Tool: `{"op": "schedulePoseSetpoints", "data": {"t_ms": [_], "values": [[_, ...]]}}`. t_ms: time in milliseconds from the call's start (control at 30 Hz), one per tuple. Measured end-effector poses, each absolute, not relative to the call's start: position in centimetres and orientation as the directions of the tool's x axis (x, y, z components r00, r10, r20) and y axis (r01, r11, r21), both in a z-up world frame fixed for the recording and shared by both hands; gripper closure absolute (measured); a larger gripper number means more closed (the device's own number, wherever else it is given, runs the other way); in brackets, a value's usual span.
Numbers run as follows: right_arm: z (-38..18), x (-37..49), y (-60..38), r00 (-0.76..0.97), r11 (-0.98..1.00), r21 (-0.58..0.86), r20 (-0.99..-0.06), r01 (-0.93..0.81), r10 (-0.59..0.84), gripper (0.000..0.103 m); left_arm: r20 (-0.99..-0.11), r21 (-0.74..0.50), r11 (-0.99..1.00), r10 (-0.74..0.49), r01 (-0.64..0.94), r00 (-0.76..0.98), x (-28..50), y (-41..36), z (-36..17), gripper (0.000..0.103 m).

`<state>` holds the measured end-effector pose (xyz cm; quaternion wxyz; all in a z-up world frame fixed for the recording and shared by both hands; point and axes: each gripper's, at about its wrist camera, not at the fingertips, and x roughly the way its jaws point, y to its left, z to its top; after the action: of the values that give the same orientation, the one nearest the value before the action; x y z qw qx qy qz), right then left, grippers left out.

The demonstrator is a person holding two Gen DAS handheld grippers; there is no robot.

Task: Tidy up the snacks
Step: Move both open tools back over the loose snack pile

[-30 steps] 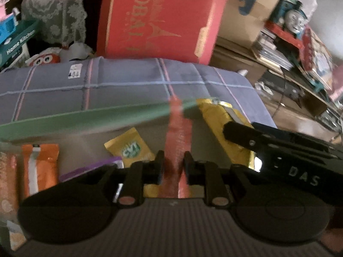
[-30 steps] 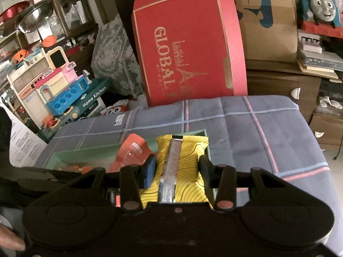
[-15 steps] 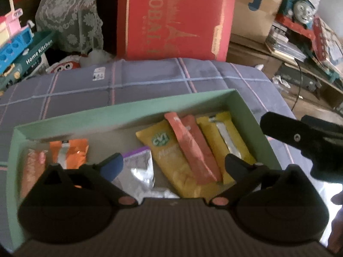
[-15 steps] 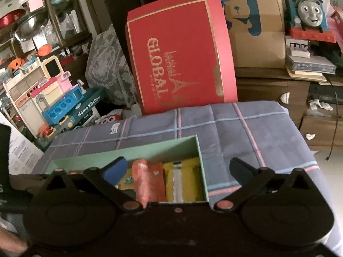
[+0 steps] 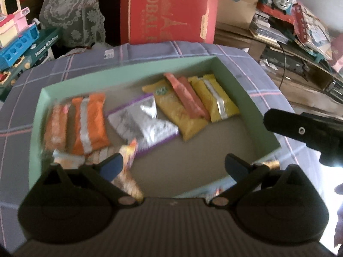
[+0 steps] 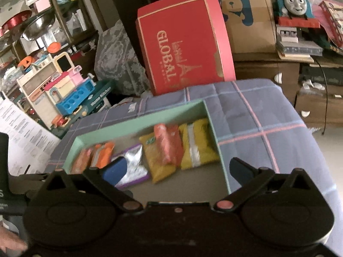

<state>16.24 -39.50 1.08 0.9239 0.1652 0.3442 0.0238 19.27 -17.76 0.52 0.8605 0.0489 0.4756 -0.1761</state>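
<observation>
A pale green box point(image 5: 128, 75) lies on the plaid cloth with several snack packs inside. At its right end are a yellow pack with a silver seam point(image 5: 216, 98), a red-orange stick pack point(image 5: 186, 95) and a second yellow pack point(image 5: 180, 115). A purple and silver pack point(image 5: 143, 120) lies in the middle, orange packs point(image 5: 89, 124) at the left. My left gripper point(image 5: 173, 166) hangs open above the box's near side, holding nothing. My right gripper point(image 6: 178, 168) is open and empty too, near the box's front right corner; its black body point(image 5: 300, 132) shows in the left wrist view.
A big red GLOBAL box point(image 6: 184, 51) stands behind the cloth-covered table point(image 6: 257, 117). A toy kitchen point(image 6: 64, 85) and printed paper point(image 6: 25, 137) are at the left. A toy train point(image 6: 295, 0) on stacked books and a cardboard box point(image 6: 246, 17) are at the right.
Both grippers have opened, letting go of the red-orange stick pack and the yellow pack, which now lie in the box. Both have drawn back and up, so the whole box shows.
</observation>
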Motion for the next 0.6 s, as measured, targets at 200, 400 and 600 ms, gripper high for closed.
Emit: {"op": "schedulePoseSetpoints", "data": {"t_ms": [200, 400, 600], "values": [[0.2, 11.2, -37.7, 0.747, 0.948, 0.309, -0.648, 0.078, 0.149, 0.000, -0.841, -0.093, 0.931, -0.262, 0.352, 0.472, 14.6, -15.4, 0.4, 0.000], [-1.4, 7.6, -36.3, 0.708, 0.937, 0.339, -0.682, 0.086, 0.182, 0.000, -0.858, -0.082, 0.929, -0.250, 0.361, 0.448, 10.5, -13.5, -1.0, 0.000], [-3.3, 4.9, -35.5, 0.670, 0.920, 0.376, -0.712, 0.111, 0.210, 0.001, -0.883, -0.094, 0.935, -0.237, 0.342, 0.405, 8.2, -11.9, -3.1, 0.000]]}}
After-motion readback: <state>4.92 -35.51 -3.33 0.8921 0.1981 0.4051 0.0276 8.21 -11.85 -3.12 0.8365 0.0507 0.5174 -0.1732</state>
